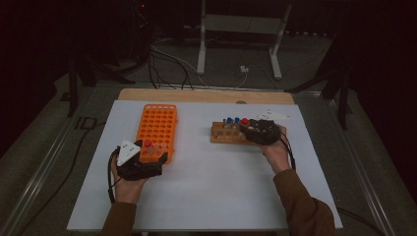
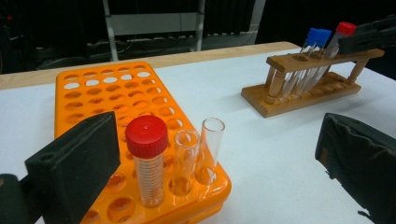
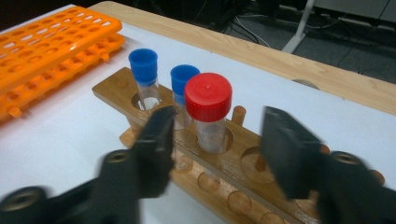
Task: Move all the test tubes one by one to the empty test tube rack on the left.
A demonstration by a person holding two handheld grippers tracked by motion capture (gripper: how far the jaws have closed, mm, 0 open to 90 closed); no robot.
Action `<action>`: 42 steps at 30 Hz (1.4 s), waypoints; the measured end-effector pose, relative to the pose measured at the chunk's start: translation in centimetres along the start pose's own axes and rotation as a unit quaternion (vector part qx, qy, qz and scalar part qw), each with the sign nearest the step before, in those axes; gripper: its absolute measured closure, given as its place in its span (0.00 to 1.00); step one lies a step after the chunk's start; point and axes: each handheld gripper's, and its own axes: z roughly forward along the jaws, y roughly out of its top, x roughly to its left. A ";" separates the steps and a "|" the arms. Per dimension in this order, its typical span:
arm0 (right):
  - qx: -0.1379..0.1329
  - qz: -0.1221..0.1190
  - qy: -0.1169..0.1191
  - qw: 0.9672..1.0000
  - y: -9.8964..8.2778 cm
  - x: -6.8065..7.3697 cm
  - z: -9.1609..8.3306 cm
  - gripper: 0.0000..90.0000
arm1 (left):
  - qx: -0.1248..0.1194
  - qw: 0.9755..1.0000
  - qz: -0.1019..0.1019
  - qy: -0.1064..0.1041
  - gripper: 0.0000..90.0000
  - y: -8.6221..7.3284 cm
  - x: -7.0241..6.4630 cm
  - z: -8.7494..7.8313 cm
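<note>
Nearest us, our right gripper (image 3: 212, 149) has its jaws apart around the red-capped tube (image 3: 208, 116), not yet pressing, which stands upright in the wooden rack (image 3: 243, 158). We judge the tube light, slick and rigid (possibly brittle), so we'd clamp just under the cap. Our left gripper (image 2: 210, 158) stands wide open by the orange rack (image 2: 93, 93).

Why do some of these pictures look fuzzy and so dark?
In the right gripper view the right gripper is smeared with blur, while the red-capped tube stays fairly sharp. The high view is dim, dark beyond the table. The left gripper view is brighter and crisp on the orange rack.
</note>
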 end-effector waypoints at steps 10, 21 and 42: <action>-0.002 0.009 -0.003 1.000 -0.4 -0.2 1.3 0.81 | 0.010 1.000 0.025 -0.006 0.01 0.1 -0.6 0.3; -0.029 0.002 -0.011 1.000 0.4 0.2 0.1 0.83 | 0.006 1.000 0.013 -0.005 0.00 -0.1 -0.3 0.1; -0.077 -0.042 0.003 0.996 3.3 1.3 -5.5 0.83 | -0.022 1.000 0.018 -0.003 0.01 1.5 -0.8 -0.3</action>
